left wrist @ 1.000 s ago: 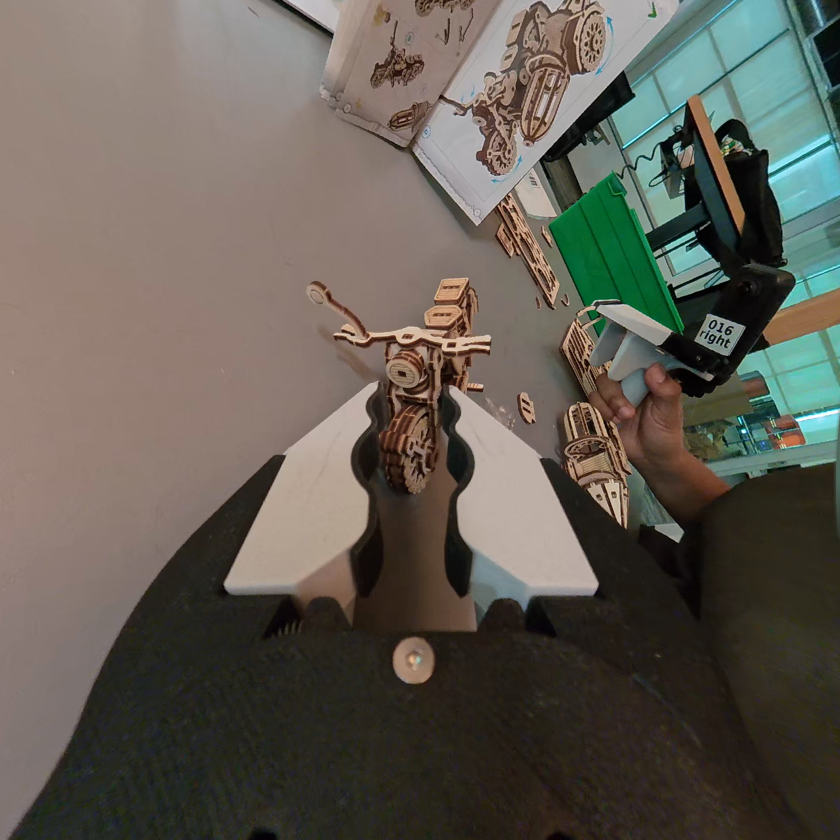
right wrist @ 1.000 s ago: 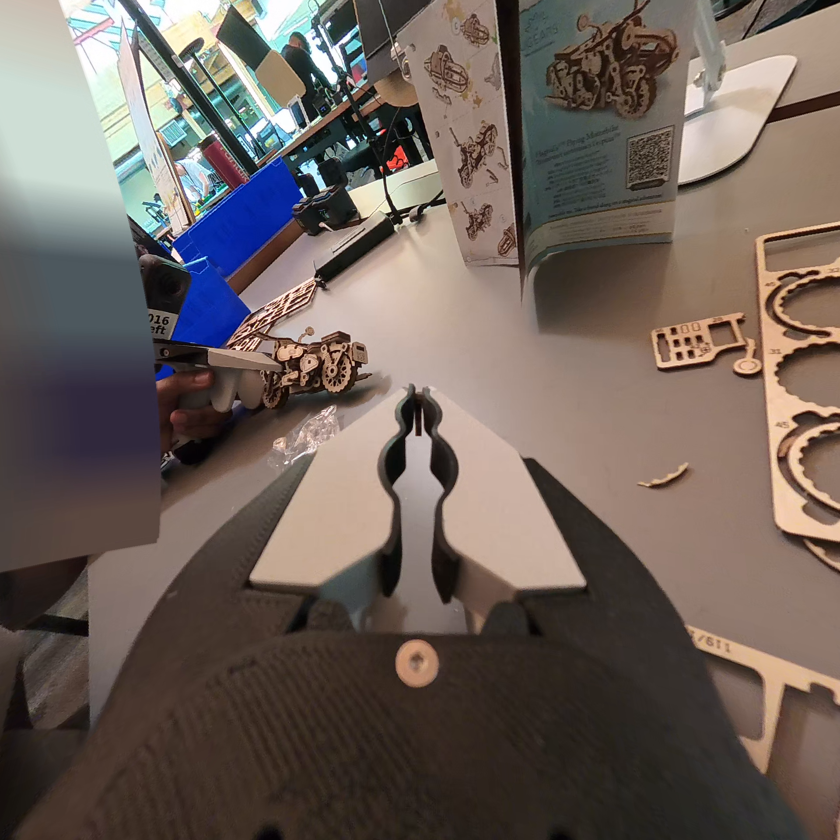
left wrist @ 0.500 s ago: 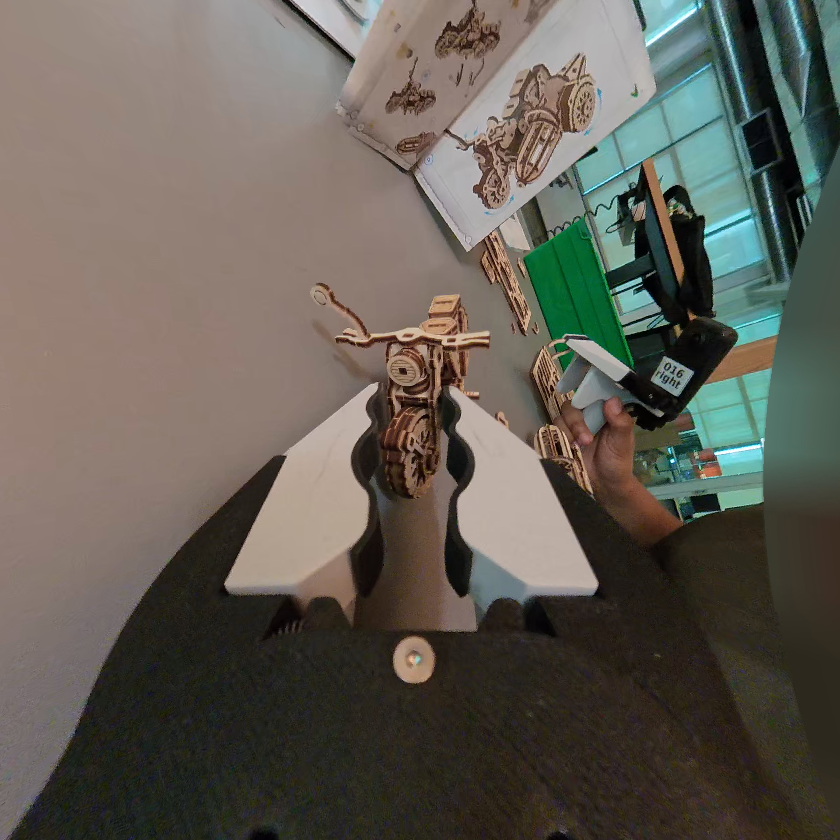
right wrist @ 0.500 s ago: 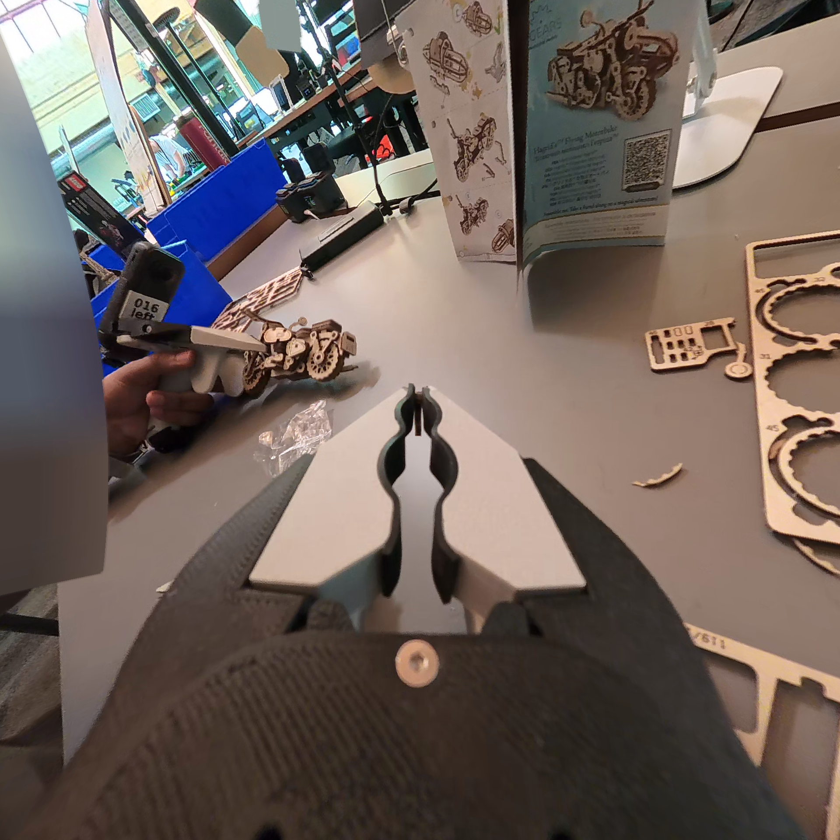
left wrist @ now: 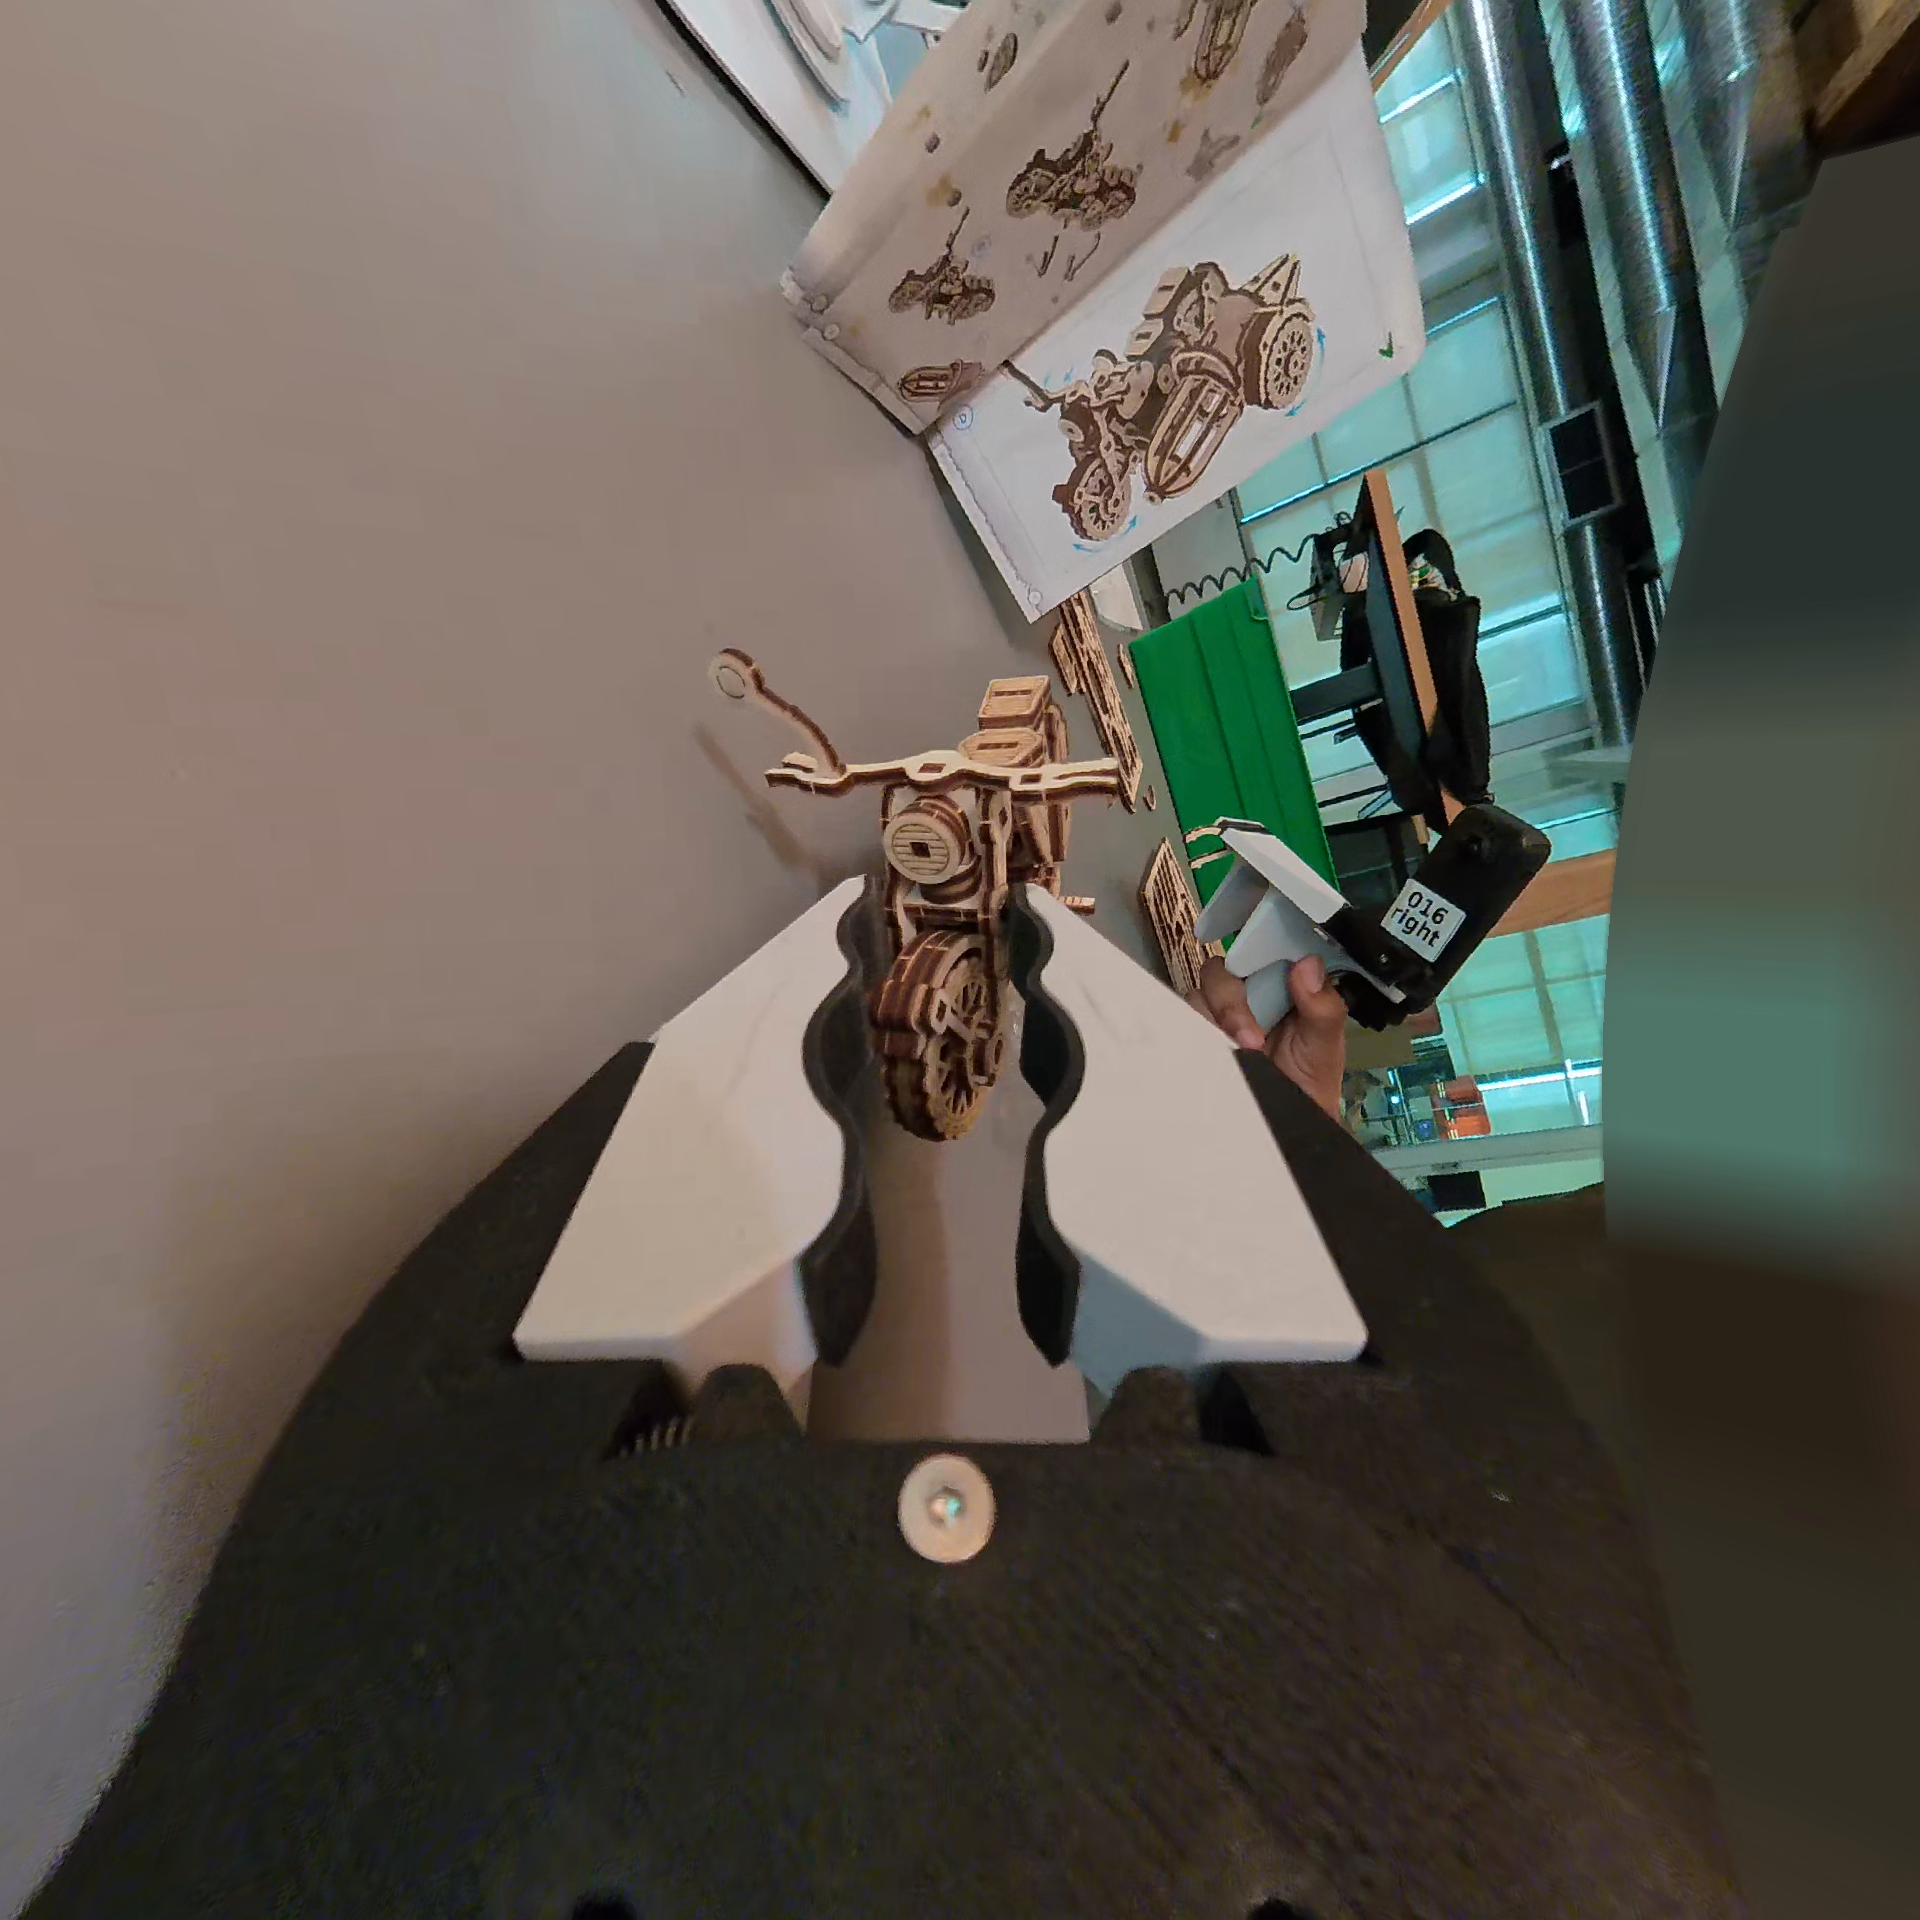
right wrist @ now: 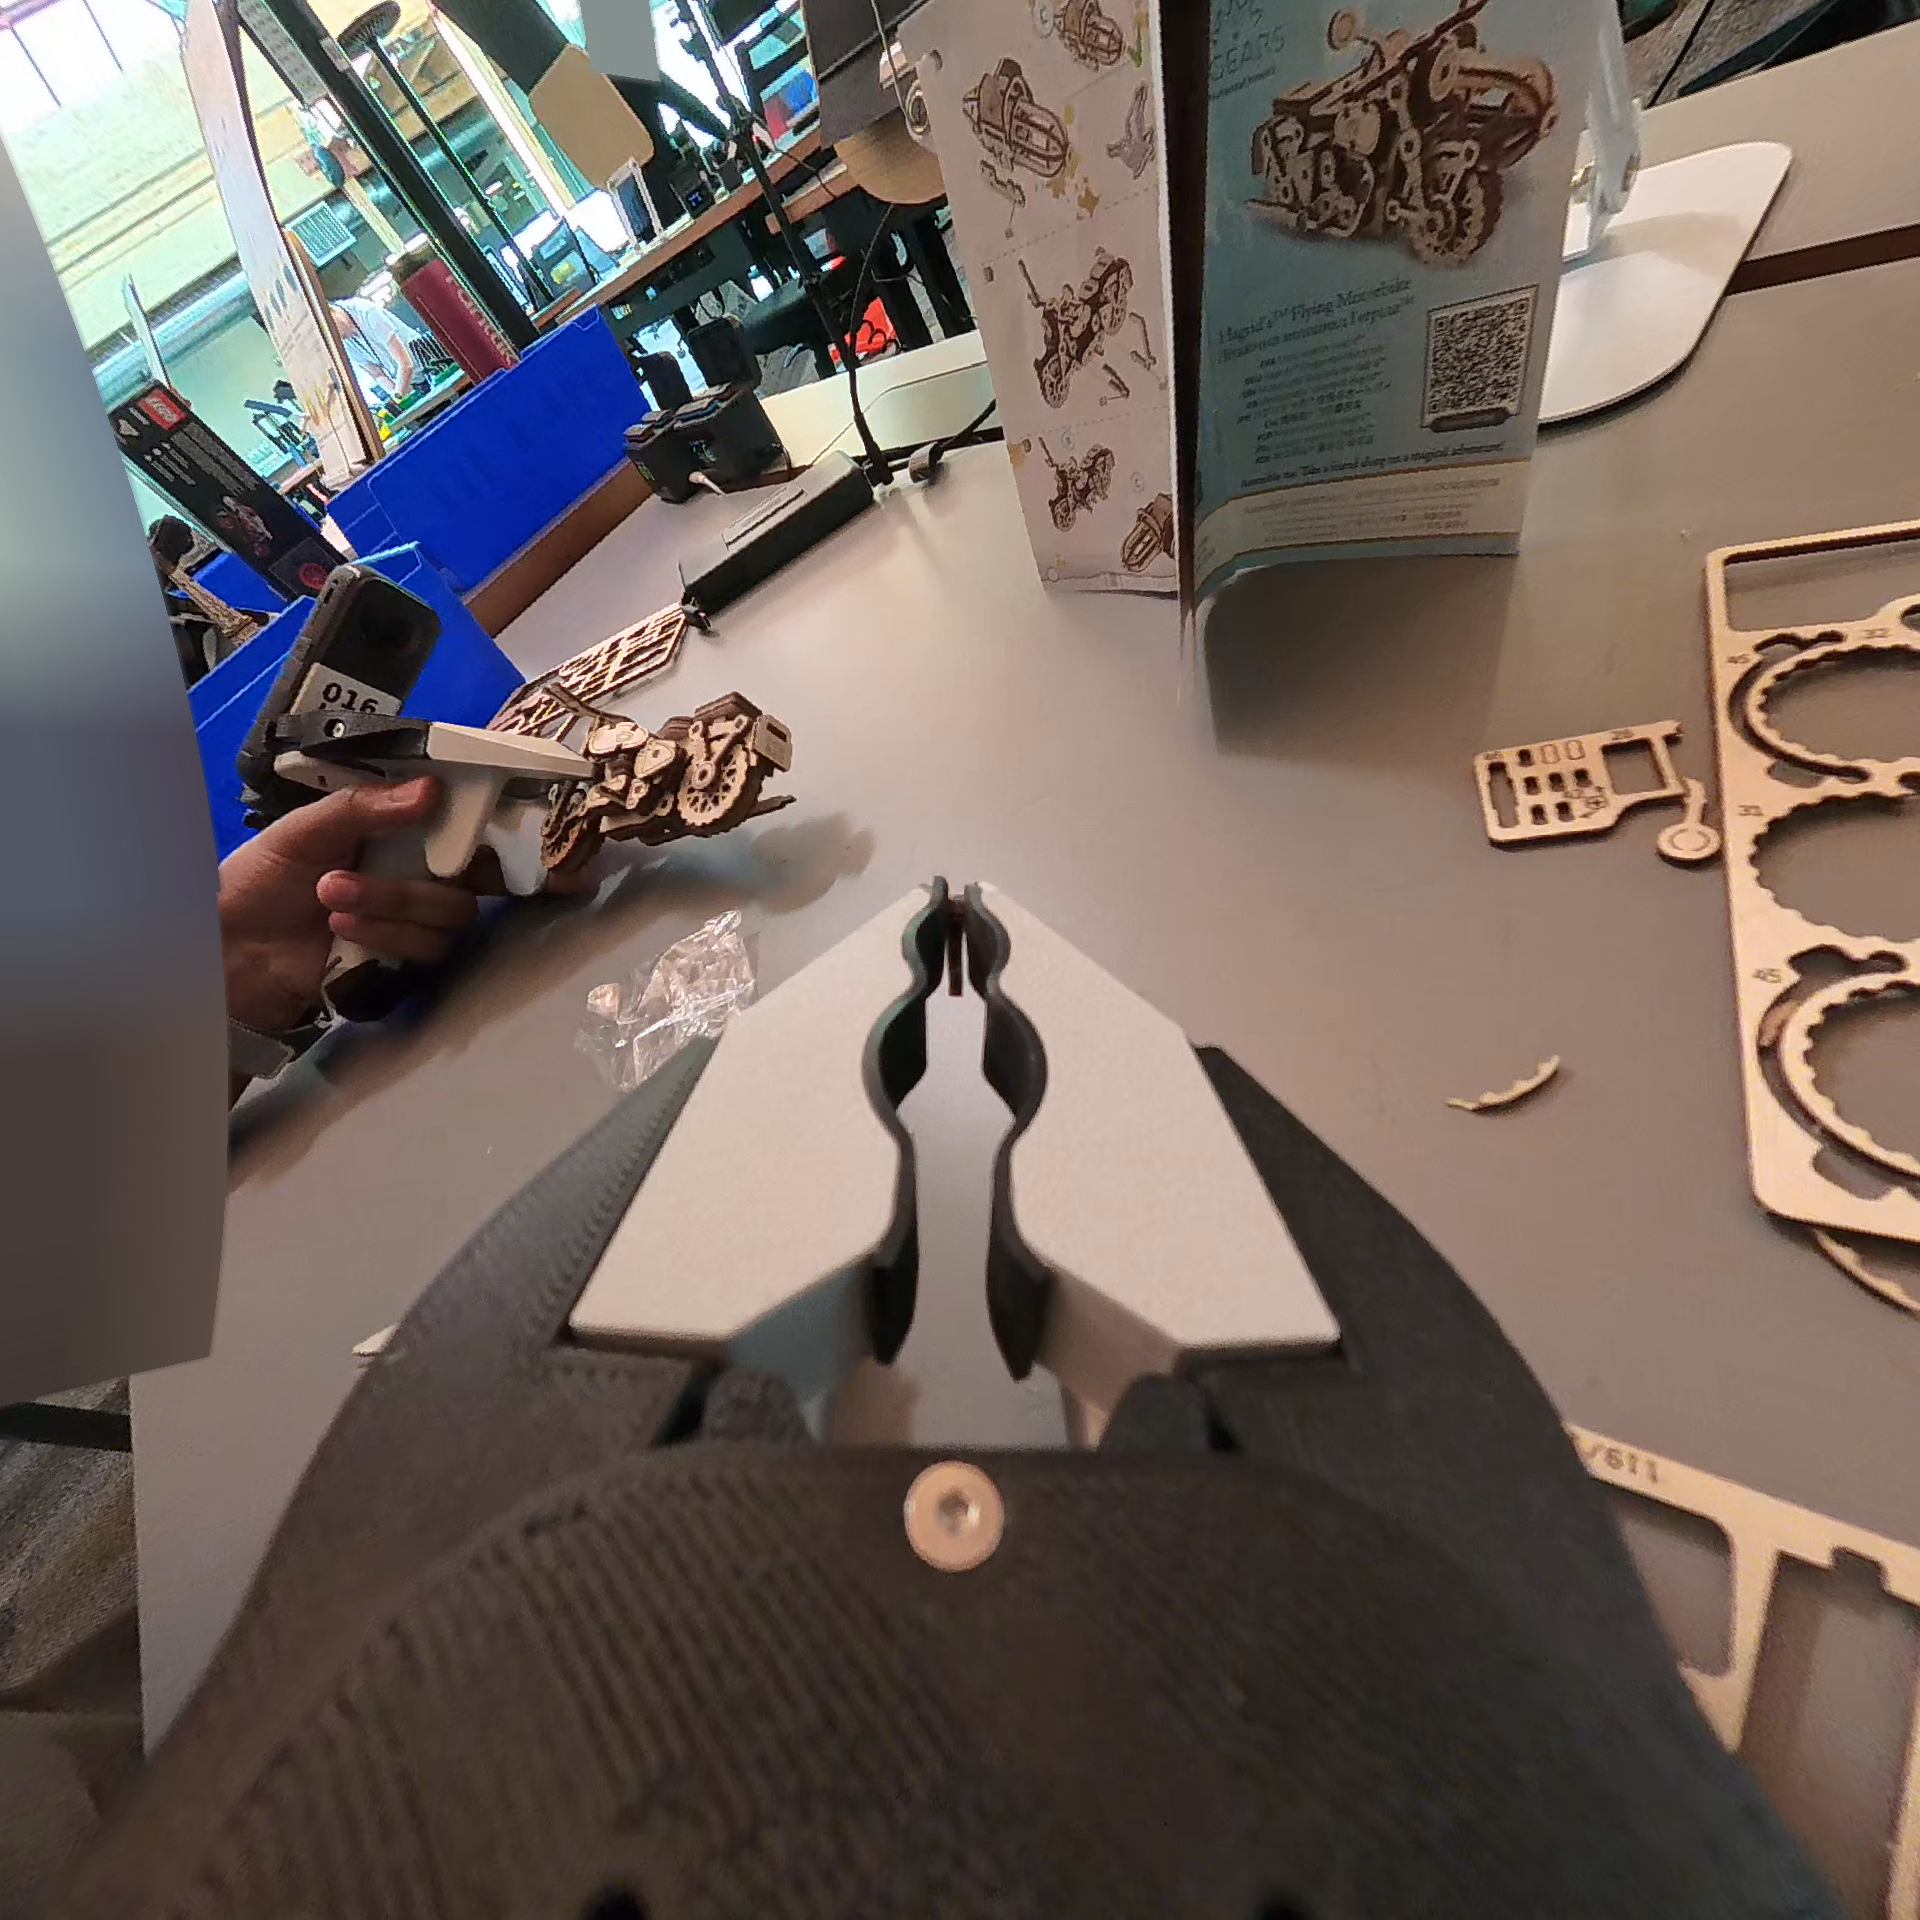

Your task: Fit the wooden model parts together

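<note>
Left gripper (left wrist: 940, 925) clamped the wooden motorcycle (left wrist: 940, 935); right gripper (right wrist: 954, 899) pinched a thin, edge-on part (right wrist: 953, 951).
Since a second before, the motorcycle had lifted off the table (right wrist: 1143, 779).

I see the wooden motorcycle model (left wrist: 940, 977) front-on, its front wheel between my left claw's (left wrist: 940, 914) fingers, handlebars level with one mirror stalk up at the left. From the right view it hangs just above the grey counter (right wrist: 1143, 727). My right claw (right wrist: 954, 904) pinches a thin dark wooden piece (right wrist: 952, 951) edge-on at its tips.

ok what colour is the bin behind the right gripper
Bright green bin, clearest in the left wrist view.
</note>
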A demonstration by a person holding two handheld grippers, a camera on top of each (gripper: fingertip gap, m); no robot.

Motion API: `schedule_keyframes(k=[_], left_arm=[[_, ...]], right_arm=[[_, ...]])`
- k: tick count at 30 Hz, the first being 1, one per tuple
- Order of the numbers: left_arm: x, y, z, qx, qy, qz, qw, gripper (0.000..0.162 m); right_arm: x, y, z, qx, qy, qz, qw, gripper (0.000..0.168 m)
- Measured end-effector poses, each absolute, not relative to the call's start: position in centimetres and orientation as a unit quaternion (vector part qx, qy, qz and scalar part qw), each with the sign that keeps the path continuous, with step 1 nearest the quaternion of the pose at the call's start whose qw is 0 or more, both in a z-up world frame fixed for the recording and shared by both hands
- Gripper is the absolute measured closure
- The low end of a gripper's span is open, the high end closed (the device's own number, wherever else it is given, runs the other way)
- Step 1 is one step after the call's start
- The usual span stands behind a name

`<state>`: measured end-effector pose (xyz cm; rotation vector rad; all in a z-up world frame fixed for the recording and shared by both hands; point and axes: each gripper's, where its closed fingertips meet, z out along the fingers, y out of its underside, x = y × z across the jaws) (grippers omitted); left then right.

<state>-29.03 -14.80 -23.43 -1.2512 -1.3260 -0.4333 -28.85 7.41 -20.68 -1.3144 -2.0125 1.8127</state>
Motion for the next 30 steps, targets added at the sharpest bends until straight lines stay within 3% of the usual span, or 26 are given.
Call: schedule_keyframes(k=[30], left_arm=[[-29.04, -14.78, -23.53, -0.543, -0.57, -0.179, 0.59, 0.14]], right_arm=[[-29.01, 7.2, -20.64, -0.432, -0.671, 0.598, 0.072, 0.168]])
